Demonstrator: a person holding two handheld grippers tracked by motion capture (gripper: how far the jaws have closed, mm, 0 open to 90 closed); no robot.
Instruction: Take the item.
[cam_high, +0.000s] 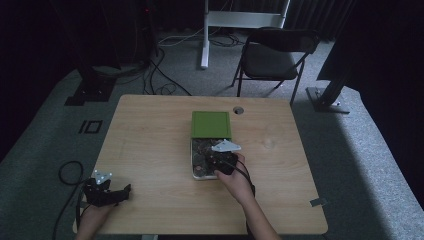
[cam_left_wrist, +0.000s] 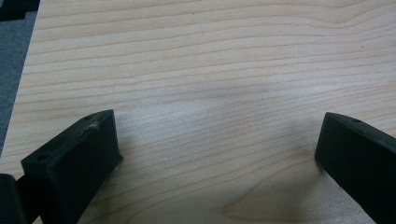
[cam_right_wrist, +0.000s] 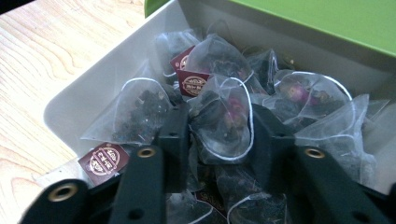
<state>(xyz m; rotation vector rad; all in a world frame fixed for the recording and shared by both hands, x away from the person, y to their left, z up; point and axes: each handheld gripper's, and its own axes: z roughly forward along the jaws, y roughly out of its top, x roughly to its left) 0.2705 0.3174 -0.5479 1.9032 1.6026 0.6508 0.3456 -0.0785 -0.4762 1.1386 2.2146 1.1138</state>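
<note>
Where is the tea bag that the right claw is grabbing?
The tea bag sits between the right claw's jaws, among other bags inside the white box, just below its green lid at mid-table.

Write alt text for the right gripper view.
The right gripper has its jaws pressed on a mesh tea bag inside a white box full of tea bags. A green lid lies behind, on a wooden table.

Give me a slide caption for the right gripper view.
Right gripper closed on a mesh tea bag inside the white box.
</note>
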